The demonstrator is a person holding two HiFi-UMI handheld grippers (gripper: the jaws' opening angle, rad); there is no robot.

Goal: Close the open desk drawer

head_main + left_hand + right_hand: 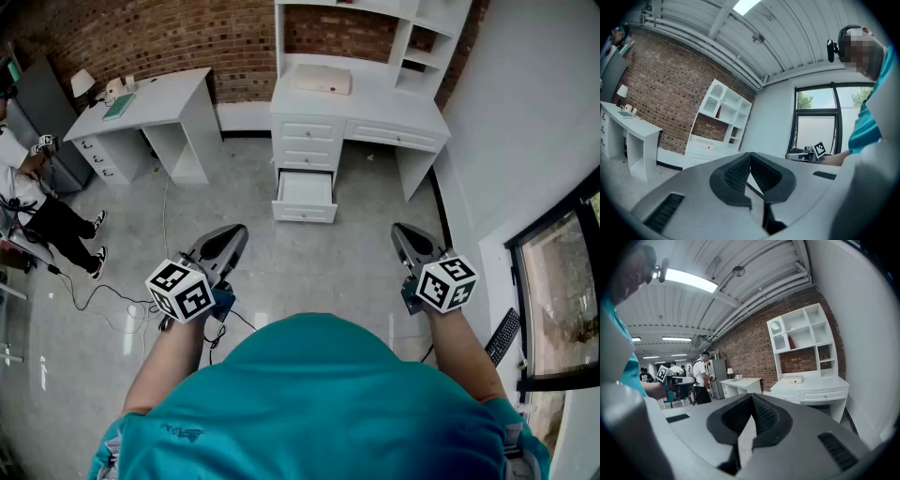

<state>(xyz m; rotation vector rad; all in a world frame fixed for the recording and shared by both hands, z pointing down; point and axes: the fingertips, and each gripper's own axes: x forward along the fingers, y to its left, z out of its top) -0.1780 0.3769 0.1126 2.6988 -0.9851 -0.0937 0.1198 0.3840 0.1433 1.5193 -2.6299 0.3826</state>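
Left gripper: I read its jaws as pressed together at the tips with nothing between them. It is held in the air well short of the hutch desk, off towards the desk's left end.
Right gripper: jaws likewise pressed together and empty. It is level with the left one, well short of the desk, off towards its right end.
Floor: pale grey and glossy. I see a thin cable trailing over it, far left of the desk.
Drawer: this is the lowest one in the desk's left stack. It is pulled out over the floor, and its inside looks white and bare.
Desk top: a flat pale case lies on it under the white shelves.
Smaller white desk: it stands left of the hutch desk, against the same wall.
Wall: red brick wall behind the desk, and a plain white wall to its right with a dark-framed window.
Person: stands far left of the desk, at the picture's edge.
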